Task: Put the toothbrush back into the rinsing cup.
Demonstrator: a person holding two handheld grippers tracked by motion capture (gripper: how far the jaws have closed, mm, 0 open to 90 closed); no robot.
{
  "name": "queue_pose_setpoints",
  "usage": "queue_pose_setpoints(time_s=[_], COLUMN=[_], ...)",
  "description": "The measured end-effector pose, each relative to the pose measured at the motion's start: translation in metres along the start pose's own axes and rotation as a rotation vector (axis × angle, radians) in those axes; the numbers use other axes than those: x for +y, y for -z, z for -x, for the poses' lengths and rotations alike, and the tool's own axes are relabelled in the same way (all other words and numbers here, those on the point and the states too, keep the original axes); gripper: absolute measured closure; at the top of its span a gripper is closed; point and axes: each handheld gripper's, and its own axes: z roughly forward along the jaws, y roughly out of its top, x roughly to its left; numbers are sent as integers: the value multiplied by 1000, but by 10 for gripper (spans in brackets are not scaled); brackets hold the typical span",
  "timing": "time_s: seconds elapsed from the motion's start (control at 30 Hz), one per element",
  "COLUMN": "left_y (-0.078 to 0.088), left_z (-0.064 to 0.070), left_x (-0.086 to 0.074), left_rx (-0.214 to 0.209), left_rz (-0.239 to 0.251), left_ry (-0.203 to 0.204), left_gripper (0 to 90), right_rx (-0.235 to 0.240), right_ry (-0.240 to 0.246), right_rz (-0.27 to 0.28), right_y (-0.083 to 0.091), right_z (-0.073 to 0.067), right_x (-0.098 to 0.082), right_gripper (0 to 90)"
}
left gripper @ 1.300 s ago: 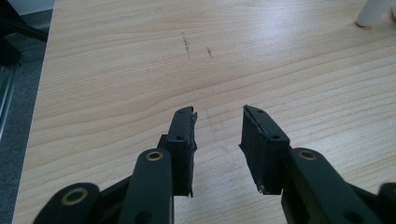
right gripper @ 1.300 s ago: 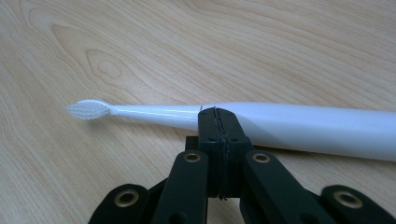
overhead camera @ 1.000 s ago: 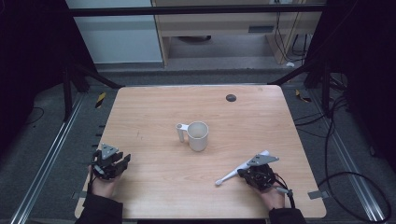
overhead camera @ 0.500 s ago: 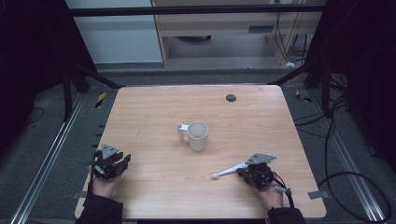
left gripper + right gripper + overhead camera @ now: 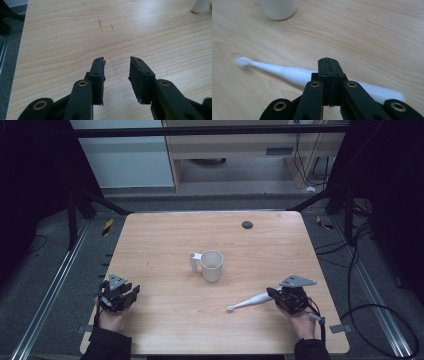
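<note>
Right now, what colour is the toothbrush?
White toothbrush; clearest in the right gripper view.

White toothbrush [image 5: 248, 301], white mug [image 5: 210, 265], pale wood-grain table [image 5: 165, 240], black grippers.

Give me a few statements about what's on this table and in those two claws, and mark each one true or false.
1. The right gripper holds a white toothbrush. True.
2. The white mug lies tipped on its side. False: it stands upright, handle to the left in the high view.
3. The left gripper grips the mug. False: its jaws stand apart with nothing between them, well away from the mug.
4. A small dark round spot sits on the far part of the table. True.
</note>
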Motion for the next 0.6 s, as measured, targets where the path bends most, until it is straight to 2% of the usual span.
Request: queue_pose_setpoints(time_s=[0.17, 0.3, 0.6], left_y=[0, -1, -1], left_z=[0, 1, 0], left_x=[0, 0, 0], left_rx=[-3, -3, -2], left_rz=[2, -1, -3], left_ry=[0, -1, -2], left_gripper=[636, 638, 639], right_rx=[-73, -108, -124], right_ry=[-52, -87, -116], right_rz=[-6, -7, -45], right_y=[6, 8, -6], right_z=[26, 42, 59], right_x=[-6, -10, -10], right_gripper=[900, 900, 900])
